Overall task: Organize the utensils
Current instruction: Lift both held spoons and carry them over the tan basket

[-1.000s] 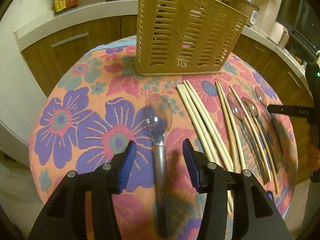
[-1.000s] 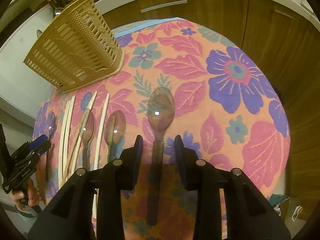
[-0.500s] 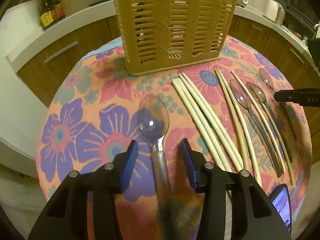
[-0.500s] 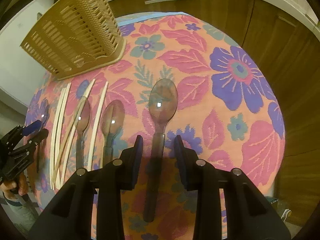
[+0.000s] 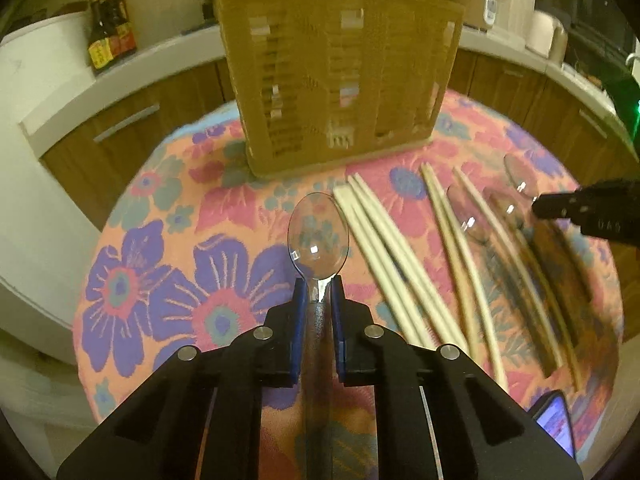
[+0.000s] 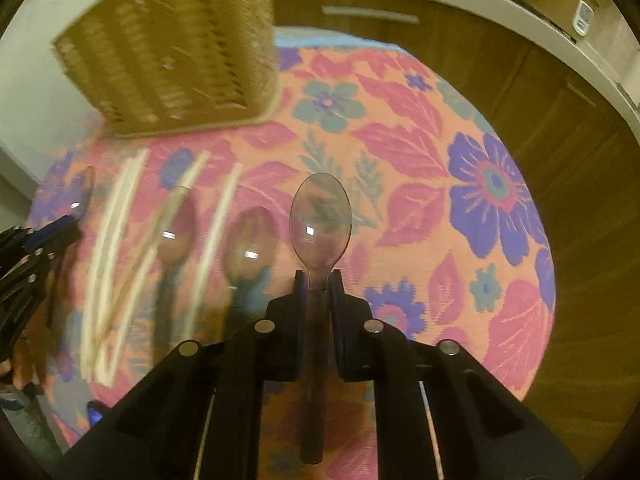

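A tan slotted utensil basket [image 5: 340, 80] stands at the far side of the round floral table; it also shows in the right wrist view [image 6: 176, 56]. My left gripper [image 5: 319, 292] is shut on the neck of a clear plastic spoon [image 5: 318, 236]. My right gripper [image 6: 319, 284] is shut on the neck of a darker clear spoon [image 6: 321, 218]. Pale chopsticks [image 5: 384, 248] and two more spoons [image 5: 468, 216] lie between the grippers; in the right wrist view the chopsticks [image 6: 116, 240] and a spoon [image 6: 250, 240] lie left of my gripper.
The floral tablecloth [image 5: 160, 280] covers the round table. Wooden cabinets [image 6: 520, 80] and a white counter with bottles [image 5: 108, 36] ring it. A phone [image 5: 554, 424] lies at the near right table edge. The right gripper's tip [image 5: 592, 208] shows at the right.
Both grippers have closed on their spoons' necks. Both views have shifted and blurred, the basket now looming nearer and more level.
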A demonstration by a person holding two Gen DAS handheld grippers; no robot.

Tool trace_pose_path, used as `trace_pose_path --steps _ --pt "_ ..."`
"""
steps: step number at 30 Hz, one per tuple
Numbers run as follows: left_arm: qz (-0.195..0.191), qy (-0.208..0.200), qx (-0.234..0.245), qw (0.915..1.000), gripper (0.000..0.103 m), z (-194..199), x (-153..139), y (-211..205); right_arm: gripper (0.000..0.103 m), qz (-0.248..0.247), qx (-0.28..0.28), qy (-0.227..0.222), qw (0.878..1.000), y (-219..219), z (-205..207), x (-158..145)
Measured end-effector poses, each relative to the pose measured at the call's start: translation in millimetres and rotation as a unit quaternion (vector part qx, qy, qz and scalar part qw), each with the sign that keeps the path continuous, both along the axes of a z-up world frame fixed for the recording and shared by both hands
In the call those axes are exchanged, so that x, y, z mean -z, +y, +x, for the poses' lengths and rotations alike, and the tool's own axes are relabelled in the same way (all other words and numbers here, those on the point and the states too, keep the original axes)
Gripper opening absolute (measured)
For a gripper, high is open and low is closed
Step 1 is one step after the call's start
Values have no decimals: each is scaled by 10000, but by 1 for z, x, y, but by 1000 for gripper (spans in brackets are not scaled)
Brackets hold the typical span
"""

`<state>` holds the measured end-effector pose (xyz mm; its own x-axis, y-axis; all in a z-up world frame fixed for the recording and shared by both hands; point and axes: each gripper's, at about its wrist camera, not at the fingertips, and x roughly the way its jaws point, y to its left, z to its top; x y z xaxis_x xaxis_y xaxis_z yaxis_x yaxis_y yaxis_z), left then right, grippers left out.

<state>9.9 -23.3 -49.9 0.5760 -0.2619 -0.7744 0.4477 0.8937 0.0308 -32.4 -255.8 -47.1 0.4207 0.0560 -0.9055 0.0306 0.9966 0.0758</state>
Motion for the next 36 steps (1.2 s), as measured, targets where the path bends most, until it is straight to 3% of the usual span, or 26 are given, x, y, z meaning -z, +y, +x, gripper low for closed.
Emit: trace_pose_path --steps 11,21,27,36 --pt "-1018 -1025 97 9895 10 -10 -80 5 9 350 -535 -1115 9917 20 -8 -68" --pt "-1518 -1886 194 9701 10 -3 -146 -6 9 632 -754 -1899 9769 30 -2 -120" --pt "-1685 -2199 158 9607 10 13 -167 -15 9 810 -715 -2245 9685 24 15 -138" --pt "-2475 -2549 -23 9348 10 64 -196 -5 9 1315 -217 -3269 9356 -4 53 -179"
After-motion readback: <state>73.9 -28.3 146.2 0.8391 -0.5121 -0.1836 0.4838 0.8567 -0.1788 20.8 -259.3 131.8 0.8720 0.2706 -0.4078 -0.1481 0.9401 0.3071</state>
